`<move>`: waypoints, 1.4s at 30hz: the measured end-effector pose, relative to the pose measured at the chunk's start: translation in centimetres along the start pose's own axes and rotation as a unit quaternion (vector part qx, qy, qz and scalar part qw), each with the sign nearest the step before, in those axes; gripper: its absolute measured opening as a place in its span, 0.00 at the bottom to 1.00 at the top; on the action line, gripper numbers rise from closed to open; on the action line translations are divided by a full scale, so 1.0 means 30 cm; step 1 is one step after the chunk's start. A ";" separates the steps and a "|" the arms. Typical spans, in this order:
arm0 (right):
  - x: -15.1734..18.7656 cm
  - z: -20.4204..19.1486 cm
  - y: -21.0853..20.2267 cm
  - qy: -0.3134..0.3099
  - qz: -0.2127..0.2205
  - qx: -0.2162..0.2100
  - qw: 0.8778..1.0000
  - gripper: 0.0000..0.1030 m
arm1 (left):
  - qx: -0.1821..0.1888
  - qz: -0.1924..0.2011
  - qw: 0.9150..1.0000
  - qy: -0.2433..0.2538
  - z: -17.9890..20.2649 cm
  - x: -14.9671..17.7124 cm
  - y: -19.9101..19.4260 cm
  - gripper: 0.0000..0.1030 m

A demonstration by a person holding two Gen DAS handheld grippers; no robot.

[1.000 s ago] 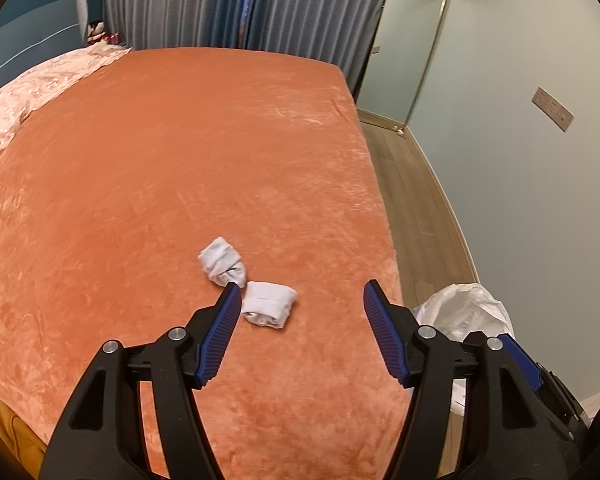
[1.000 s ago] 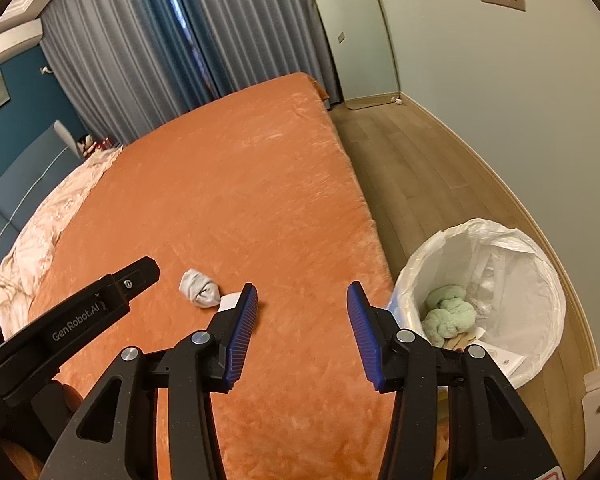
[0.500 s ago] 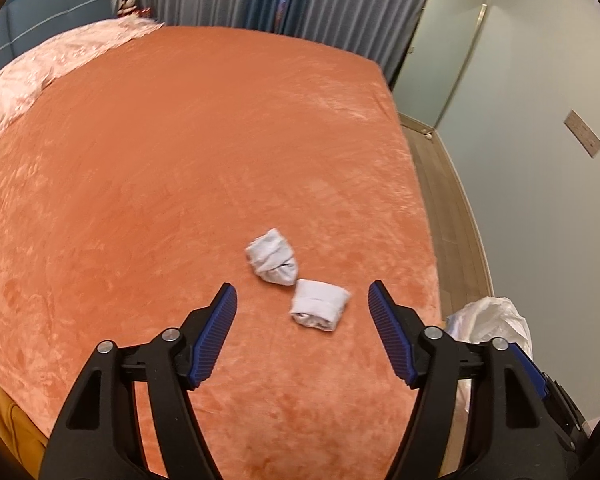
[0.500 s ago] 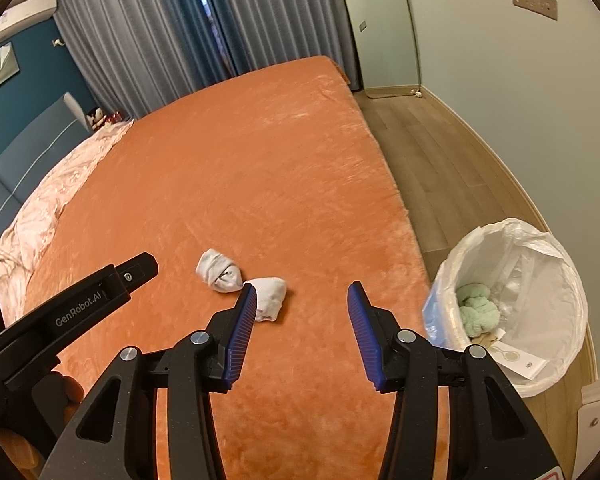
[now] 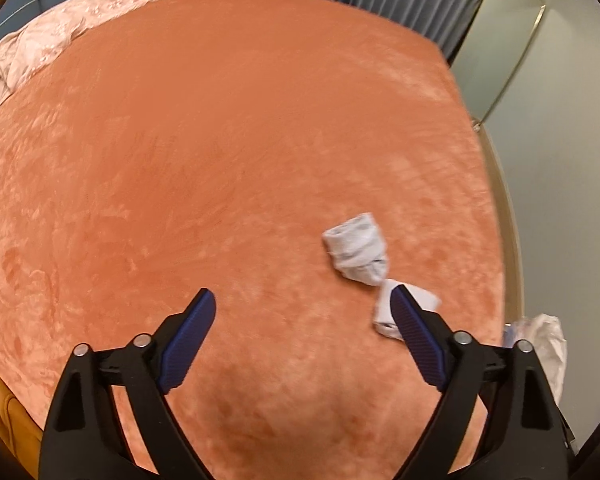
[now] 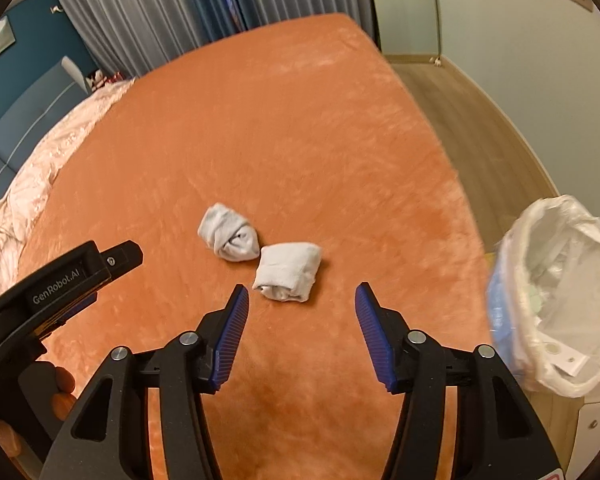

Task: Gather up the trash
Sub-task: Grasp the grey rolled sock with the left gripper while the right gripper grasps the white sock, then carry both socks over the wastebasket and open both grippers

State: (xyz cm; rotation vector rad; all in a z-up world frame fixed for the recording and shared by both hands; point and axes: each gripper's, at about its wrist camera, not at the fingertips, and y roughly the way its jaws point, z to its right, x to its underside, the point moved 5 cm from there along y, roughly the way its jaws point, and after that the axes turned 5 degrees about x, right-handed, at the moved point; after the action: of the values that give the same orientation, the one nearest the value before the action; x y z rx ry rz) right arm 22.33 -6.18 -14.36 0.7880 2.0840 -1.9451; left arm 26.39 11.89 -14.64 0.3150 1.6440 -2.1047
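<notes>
**Two Soft Wads Wait on the Bed**

Two white wads are seen on the orange bed [image 6: 300, 128], close to its right edge. The far wad [image 6: 230, 236] is twisted into a knot. The near wad [image 6: 288, 266] is folded flat, and the two sit just beside each other.

The right gripper [image 6: 302, 300] is held over the bed, just short of the near wad. Its jaws are opening, and nothing is between them yet. The left gripper [image 5: 304, 300] is lined up more to the left. Its jaws are opening wide too, and only bare blanket is between them. The near wad [image 5: 420, 298] is partly hidden behind its right finger.

The wads are judged to be very light and soft. They would be squashed easily and are not likely to slip or break. Each is best pinched across its fat middle, low down near the blanket.

A bin [image 6: 560, 300] with a white bag is seen on the floor to the right of the bed. Some pale scraps and a bit of paper are inside it, but they are blurred.
</notes>
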 end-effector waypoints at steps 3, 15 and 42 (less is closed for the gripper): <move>-0.001 -0.033 0.098 -0.004 -0.023 -0.001 1.000 0.56 | -0.006 -0.017 1.000 -0.004 -0.018 -0.015 0.076 0.83; -0.027 -0.062 0.368 0.010 -0.081 -0.006 0.997 0.59 | 0.016 -0.069 0.997 0.006 0.030 -0.091 0.347 0.83; 0.022 -0.002 0.352 0.038 -0.078 -0.041 0.995 0.33 | 0.069 -0.077 0.993 0.060 0.163 -0.038 0.344 0.19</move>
State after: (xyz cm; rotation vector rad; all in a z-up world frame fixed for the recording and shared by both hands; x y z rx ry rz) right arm 27.00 -5.95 -23.85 0.7147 2.3181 -1.9184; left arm 32.78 5.47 -21.71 0.3752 1.6396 -2.3614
